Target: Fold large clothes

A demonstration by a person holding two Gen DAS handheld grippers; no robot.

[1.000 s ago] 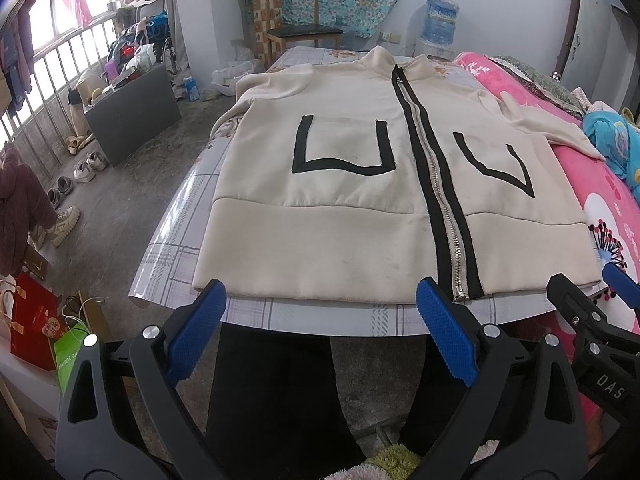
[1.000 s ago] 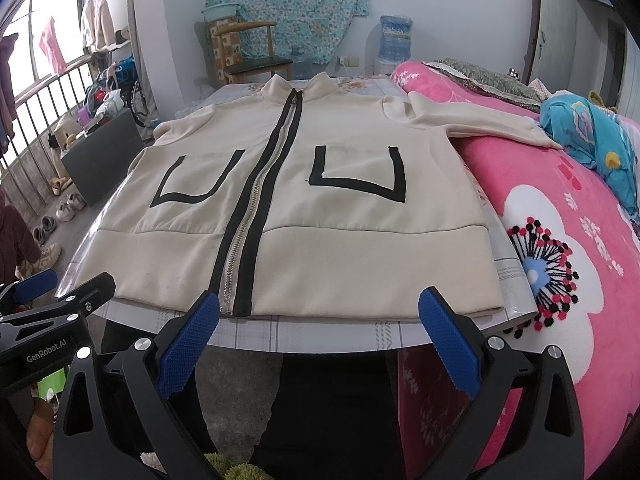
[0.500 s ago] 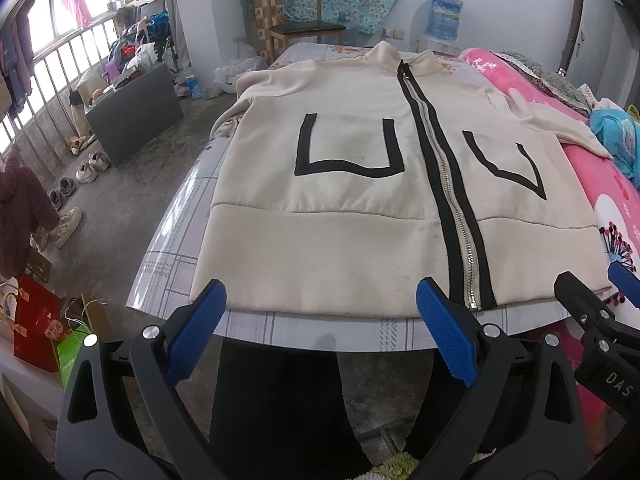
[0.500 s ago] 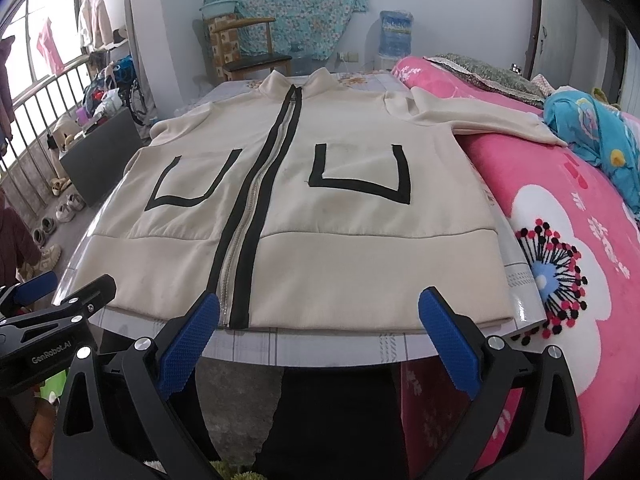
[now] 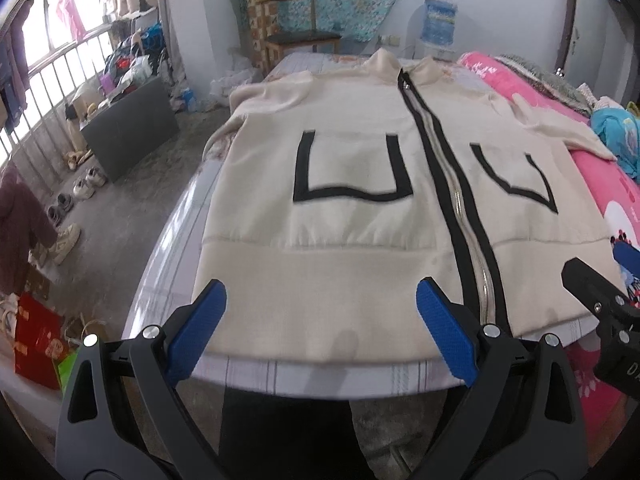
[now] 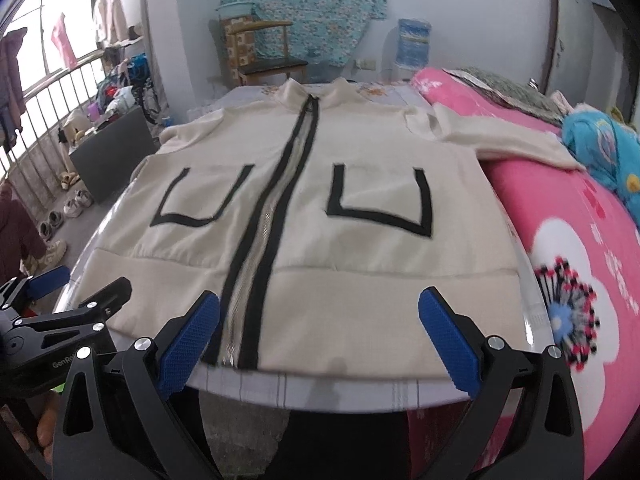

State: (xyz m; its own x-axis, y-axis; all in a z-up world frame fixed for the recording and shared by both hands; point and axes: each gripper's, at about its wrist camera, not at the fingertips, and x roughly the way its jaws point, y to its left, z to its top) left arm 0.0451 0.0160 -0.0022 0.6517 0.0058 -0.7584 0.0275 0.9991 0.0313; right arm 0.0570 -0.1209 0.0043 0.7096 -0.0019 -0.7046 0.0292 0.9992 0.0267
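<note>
Cream jacket point(image 5: 360, 248) flat (zipped), left gripper point(image 5: 320, 334) open above hem

Near table edge point(image 5: 304, 376) is clear – your left gripper point(image 5: 320, 328) and right gripper point(image 6: 318, 334) both hang wide apart over the hem of the jacket point(image 5: 360, 216), nothing between pads and cloth. Jacket top lies flat, free to sweep across. On your right the pink quilt point(image 6: 580, 216) butts against the table, and one sleeve drapes onto it – tight there. Left side drops to bare floor point(image 5: 120, 216). Far end: chair point(image 6: 264, 56) just past the collar.
</note>
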